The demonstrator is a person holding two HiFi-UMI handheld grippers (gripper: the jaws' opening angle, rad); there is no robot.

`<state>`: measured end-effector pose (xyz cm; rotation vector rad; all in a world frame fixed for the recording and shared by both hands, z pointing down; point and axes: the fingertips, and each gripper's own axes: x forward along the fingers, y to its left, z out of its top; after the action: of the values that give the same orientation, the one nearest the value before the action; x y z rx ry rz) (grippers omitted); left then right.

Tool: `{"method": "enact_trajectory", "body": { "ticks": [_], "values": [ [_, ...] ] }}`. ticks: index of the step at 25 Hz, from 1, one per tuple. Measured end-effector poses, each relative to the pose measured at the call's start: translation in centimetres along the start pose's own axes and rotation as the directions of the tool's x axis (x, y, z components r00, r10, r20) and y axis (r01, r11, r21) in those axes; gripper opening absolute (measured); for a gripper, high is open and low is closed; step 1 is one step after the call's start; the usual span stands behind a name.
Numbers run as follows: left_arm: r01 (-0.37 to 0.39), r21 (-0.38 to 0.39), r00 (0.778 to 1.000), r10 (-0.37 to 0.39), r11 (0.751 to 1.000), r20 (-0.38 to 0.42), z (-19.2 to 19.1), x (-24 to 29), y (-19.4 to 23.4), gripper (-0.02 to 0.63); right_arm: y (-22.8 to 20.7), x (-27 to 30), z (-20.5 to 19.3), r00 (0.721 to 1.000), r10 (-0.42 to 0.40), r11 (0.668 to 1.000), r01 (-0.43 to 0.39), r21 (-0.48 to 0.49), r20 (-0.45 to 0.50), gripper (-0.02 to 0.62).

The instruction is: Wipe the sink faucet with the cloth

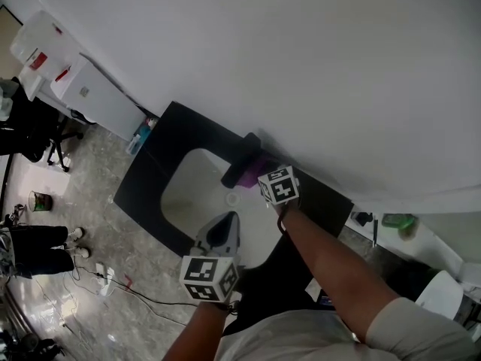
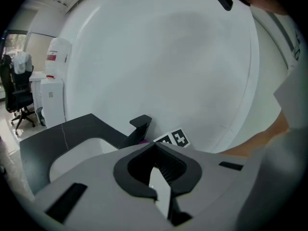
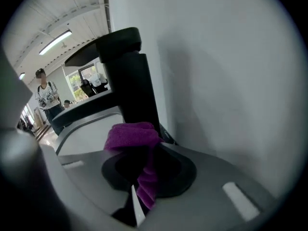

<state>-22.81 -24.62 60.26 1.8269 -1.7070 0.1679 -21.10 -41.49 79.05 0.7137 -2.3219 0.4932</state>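
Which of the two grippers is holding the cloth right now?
The right gripper: its jaws pinch the purple cloth at the black faucet. The left gripper is shut and empty.

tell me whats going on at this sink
A person is working at a white sink with a hand-held gripper in each hand. The right hand-held gripper is shut on a purple cloth, and the bunched cloth looks to be against the lower part of the black faucet. The left hand-held gripper hangs over the basin with its jaws together, holding nothing.
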Motion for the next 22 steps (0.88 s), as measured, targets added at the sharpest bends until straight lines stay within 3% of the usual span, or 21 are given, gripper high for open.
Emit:
{"method": "enact_trajectory", "body": {
  "ticks": [3, 6, 12, 17, 22],
  "values": [
    [-0.008, 0.002, 1.000, 0.008, 1.000, 0.003, 0.0, -0.7, -0.1, 0.005, 0.3, -1.6, 0.6, 1.000, 0.016, 0.999, -0.016, -0.028, 0.012, 0.048],
    [0.001, 0.014, 1.000, -0.001, 1.000, 0.017, 0.7, -1.4, -1.0, 0.005, 1.7, -7.0, 3.8, 0.991, 0.047, 0.999, -0.046, -0.010, 0.129, 0.048],
    [0.033, 0.070, 0.996, -0.038, 0.997, 0.076, 4.2, -4.1, -4.7, 0.004, 6.6, -22.2, 11.4, 0.914, 0.154, 0.986, -0.121, -0.111, 0.375, 0.048],
    [0.038, 0.122, 0.981, -0.060, 0.992, 0.182, 8.7, -9.4, -9.1, 0.004, 9.4, -33.7, 14.6, 0.863, 0.196, 0.976, -0.124, -0.181, 0.465, 0.048],
    [0.005, 0.172, 0.957, -0.055, 0.985, 0.286, 11.8, -13.1, -12.8, 0.005, 10.4, -41.3, 15.0, 0.838, 0.204, 0.970, -0.104, -0.218, 0.506, 0.046]
  ]
}}
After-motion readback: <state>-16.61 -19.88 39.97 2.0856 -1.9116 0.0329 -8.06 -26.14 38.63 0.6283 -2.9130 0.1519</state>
